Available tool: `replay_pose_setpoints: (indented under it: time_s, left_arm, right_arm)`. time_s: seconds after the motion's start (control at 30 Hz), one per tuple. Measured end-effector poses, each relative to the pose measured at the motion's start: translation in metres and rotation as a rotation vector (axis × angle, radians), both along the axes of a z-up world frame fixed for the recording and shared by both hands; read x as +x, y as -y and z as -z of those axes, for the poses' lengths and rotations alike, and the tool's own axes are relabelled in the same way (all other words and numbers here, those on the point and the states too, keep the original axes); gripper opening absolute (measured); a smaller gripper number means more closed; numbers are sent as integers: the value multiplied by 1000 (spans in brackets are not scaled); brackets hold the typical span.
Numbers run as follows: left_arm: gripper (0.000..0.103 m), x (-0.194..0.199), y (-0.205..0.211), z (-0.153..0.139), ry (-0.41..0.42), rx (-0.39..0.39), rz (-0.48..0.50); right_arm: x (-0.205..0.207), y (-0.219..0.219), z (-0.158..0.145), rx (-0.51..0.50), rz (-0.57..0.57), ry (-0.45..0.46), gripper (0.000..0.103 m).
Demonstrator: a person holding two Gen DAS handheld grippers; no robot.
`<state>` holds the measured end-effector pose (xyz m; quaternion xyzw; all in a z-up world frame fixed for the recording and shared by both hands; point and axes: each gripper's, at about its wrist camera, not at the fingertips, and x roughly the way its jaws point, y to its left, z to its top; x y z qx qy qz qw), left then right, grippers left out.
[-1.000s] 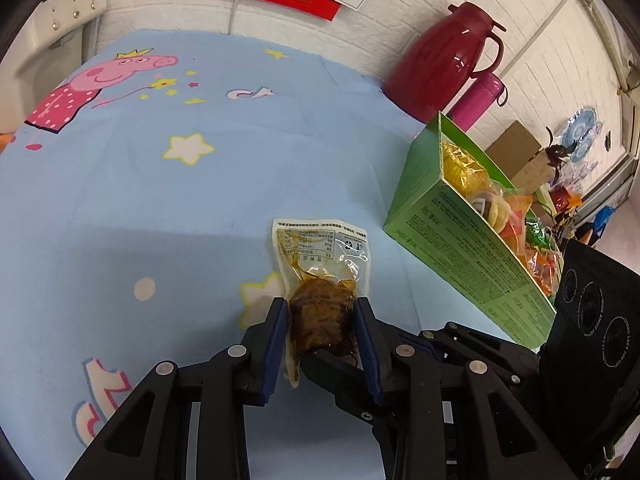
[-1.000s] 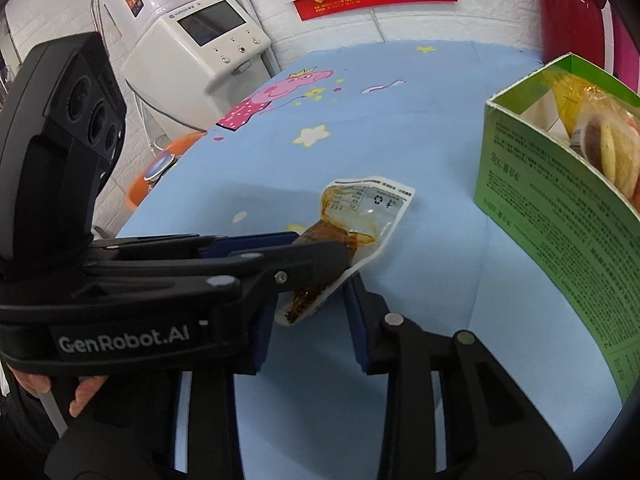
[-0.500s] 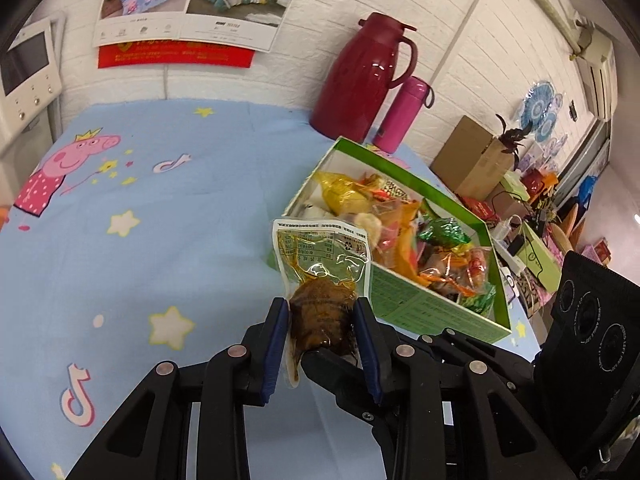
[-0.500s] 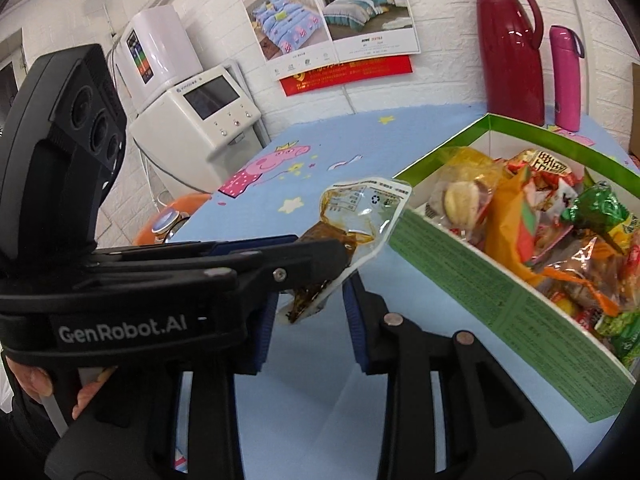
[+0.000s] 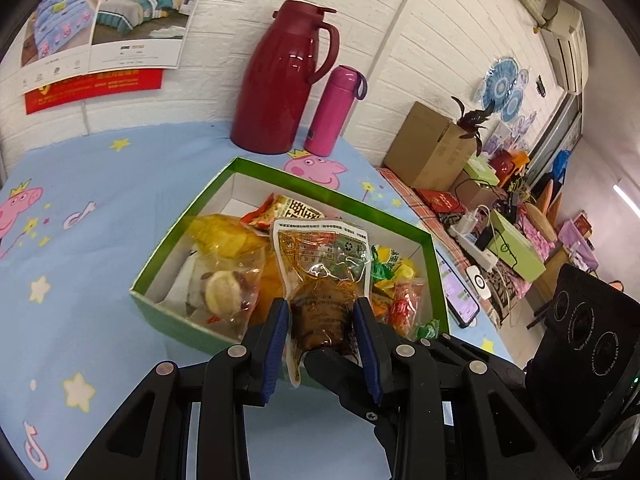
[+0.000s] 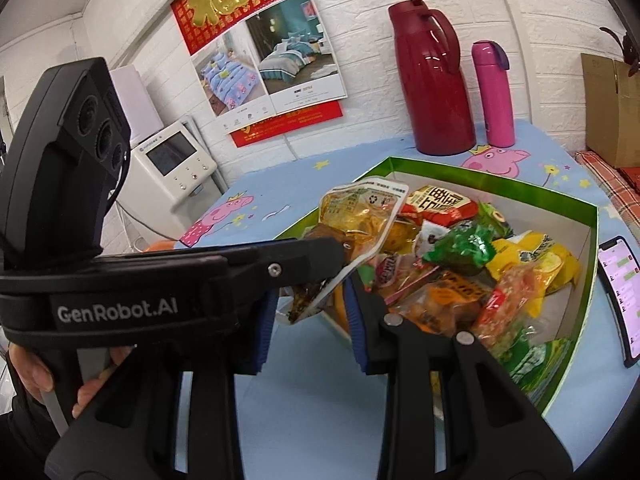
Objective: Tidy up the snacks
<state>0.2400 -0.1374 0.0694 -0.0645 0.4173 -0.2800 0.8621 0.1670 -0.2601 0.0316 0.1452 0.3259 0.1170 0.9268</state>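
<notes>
The left gripper (image 5: 322, 330) is pinching one clear vacuum pouch (image 5: 324, 280) of dark brown food between its blue-padded fingers (image 5: 276, 332), holding it in the air above the near edge of the green box (image 5: 332, 196), which is sitting on the blue cartoon tablecloth (image 5: 100, 208) toward the far right part of the table. The right gripper (image 6: 312, 308) is sitting just behind with its fingers standing wide apart and nothing between them. Judging by how things lie, the job is nearing its end: the box is already holding a heap of wrapped snacks, roughly ten though they are overlapping too much to count surely, and no loose snack is showing on the visible cloth, so this one pouch is seemingly the last to go in. Beyond the far edge of the box one red jug (image 5: 280, 80) and one pink flask (image 5: 336, 110) are standing, and one phone (image 6: 618, 292) is lying near the right edge of the table.
</notes>
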Motion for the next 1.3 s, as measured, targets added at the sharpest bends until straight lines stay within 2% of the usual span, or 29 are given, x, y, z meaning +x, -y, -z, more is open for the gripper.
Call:
replay_pose_setpoints:
  time_s: [0.17, 0.2, 0.23, 0.27, 0.3, 0.33, 0.43, 0.67, 0.83, 0.97, 1.03, 1.1, 1.2, 1.3]
  left_arm:
    - [34, 22, 12, 6, -2, -7, -11]
    - [40, 25, 12, 8, 0, -8, -20]
    - [59, 28, 11, 9, 1, -6, -29]
    - [71, 28, 8, 10, 7, -8, -50]
    - [87, 27, 3, 11, 25, -19, -87]
    - [90, 25, -2, 10, 49, -40, -128]
    - [90, 25, -11, 12, 38, -63, -157]
    - [90, 10, -31, 9, 53, -19, -212]
    - [90, -17, -49, -1, 86, 22, -257]
    - [90, -50, -59, -8, 127, 74, -291]
    - [93, -67, -60, -8, 143, 104, -297]
    - [100, -86, -59, -5, 160, 156, -315]
    - [102, -113, -59, 2, 196, 211, -352]
    - [102, -133, -59, 17, 171, 223, -362]
  right_arm:
    - [18, 17, 2, -33, 11, 0, 35]
    - [19, 20, 4, -43, 17, 6, 37]
    - [17, 23, 6, -50, 30, 18, 43]
    - [15, 26, 7, -59, 45, 23, 66]
    - [13, 28, 8, -71, 59, 26, 79]
    - [11, 29, 8, -86, 72, 37, 79]
    - [9, 31, 5, -100, 79, 47, 79]
    - [2, 28, 9, -91, 82, 19, 86]
    - [-17, 19, -1, -97, 90, 26, 94]
    - [-46, 9, -10, -179, 124, 36, 102]
    - [-63, 5, -11, -197, 119, 30, 102]
    - [-80, 2, -11, -216, 124, 26, 102]
    - [-107, -3, -10, -266, 155, 25, 102]
    - [-130, -4, -7, -301, 190, 15, 102]
